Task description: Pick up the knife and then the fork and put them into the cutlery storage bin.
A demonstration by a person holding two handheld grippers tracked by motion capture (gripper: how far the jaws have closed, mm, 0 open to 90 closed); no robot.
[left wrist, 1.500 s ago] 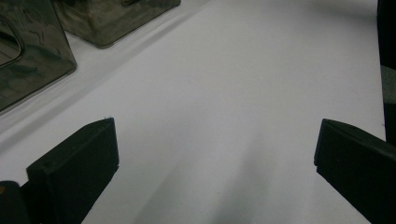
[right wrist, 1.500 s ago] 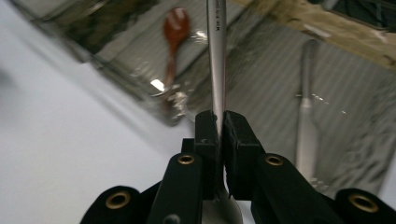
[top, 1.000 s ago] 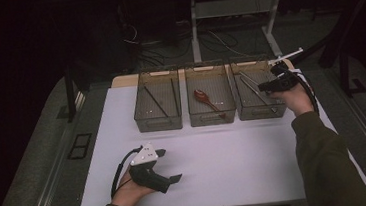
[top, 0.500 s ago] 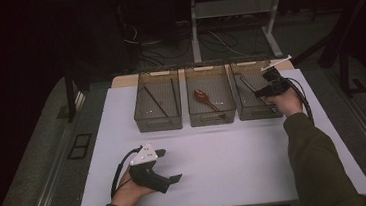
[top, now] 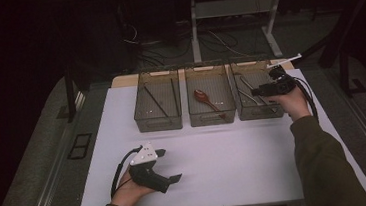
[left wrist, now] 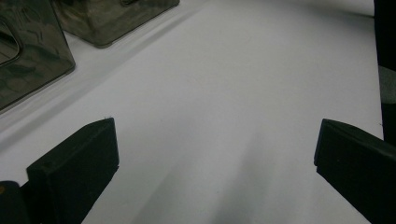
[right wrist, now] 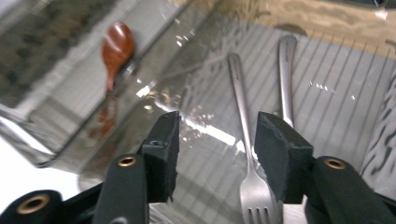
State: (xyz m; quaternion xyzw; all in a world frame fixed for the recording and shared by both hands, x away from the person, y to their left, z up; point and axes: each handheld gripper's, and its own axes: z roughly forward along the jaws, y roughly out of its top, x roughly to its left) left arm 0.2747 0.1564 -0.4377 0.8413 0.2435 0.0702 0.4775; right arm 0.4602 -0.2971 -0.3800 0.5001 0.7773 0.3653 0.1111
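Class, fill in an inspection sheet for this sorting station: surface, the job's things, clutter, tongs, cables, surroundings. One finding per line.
Surface: white table, bare in front of the bins.
Job's things: right bin holds a fork and a second metal utensil; middle bin a wooden spoon; left bin dark sticks.
Clutter: nothing seen.
Tongs: right tongs over the right bin, jaws just opened, pressing on nothing; left tongs open, low over the table.
Cables: one trails from each tool; more on the floor behind.
Surroundings: dark, a white stand beyond the table.

fork (right wrist: 250, 186) tines cut off by bottom edge; second utensil (right wrist: 286, 79) end hidden.
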